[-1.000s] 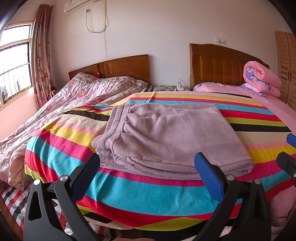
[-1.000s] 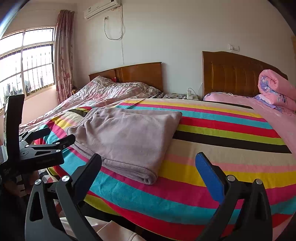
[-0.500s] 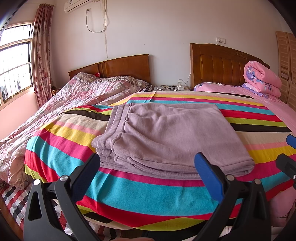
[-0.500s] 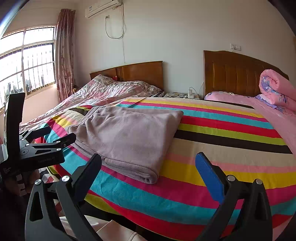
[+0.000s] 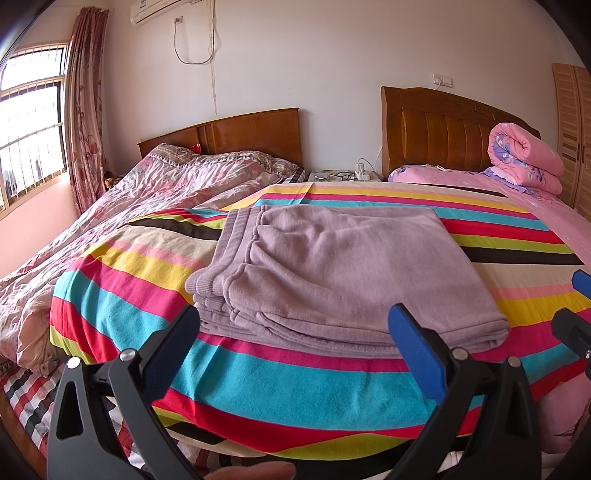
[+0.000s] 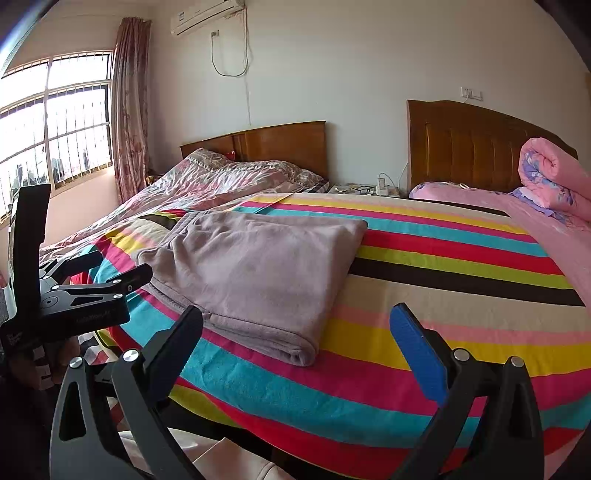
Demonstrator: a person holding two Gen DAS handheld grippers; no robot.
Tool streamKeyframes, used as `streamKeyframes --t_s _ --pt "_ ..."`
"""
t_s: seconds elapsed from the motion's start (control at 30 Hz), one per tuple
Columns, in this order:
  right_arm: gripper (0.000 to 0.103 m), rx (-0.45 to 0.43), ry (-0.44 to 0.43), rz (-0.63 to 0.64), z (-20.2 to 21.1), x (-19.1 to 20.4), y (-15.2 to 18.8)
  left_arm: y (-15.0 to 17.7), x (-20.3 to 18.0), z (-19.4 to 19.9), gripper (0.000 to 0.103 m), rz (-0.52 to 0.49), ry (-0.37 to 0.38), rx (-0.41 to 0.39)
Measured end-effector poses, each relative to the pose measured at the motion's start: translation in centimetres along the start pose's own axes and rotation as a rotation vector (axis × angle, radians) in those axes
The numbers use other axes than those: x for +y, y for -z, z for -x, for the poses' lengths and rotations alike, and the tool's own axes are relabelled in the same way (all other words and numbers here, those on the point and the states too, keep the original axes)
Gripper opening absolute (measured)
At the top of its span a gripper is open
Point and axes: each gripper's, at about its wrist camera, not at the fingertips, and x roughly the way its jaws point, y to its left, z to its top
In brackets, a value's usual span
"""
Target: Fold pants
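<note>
Your mauve fleece pants (image 5: 340, 273) lie folded into a flat rectangle on the striped bedspread (image 5: 258, 384), near its front left part, with the ribbed waistband turned toward the left edge and the layered fold facing you. In the right wrist view the same pants (image 6: 258, 273) sit left of centre, their near corner doubled over on a pink stripe.

You hold the left gripper (image 5: 299, 343) short of the bed's front edge, its jaws spread wide and clasping nothing; the pants lie just beyond the fingertips, not touching them. One finger carries a blue pad (image 5: 413, 343). The right gripper (image 6: 299, 343) hangs likewise released, jaws parted, over the bedspread's (image 6: 443, 280) near edge and to the right of the garment. From that side you can see the left gripper (image 6: 92, 291) at the frame's left, apart from the cloth.

Behind the bedspread a crumpled pink floral quilt (image 5: 122, 221) covers the left bed below a wooden headboard (image 5: 243, 136). A second, darker headboard (image 5: 443, 136) stands to the right, with a rolled pink duvet (image 5: 524, 158) on the pink sheet beside it. A curtain (image 5: 85, 122) hangs by the barred window (image 5: 29, 122), and an air conditioner (image 6: 207, 16) is mounted high on the wall.
</note>
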Motion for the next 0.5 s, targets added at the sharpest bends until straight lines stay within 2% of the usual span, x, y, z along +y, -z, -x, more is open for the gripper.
streamKeyframes --t_s 0.37,0.5 --pt "0.098 0.001 0.000 -0.001 -0.01 0.09 0.02 0.22 0.13 -0.04 0.102 0.005 0.003 0.004" --pt "0.098 0.002 -0.004 -0.001 0.03 0.07 0.16 0.32 0.09 0.28 0.102 0.013 -0.018 -0.009"
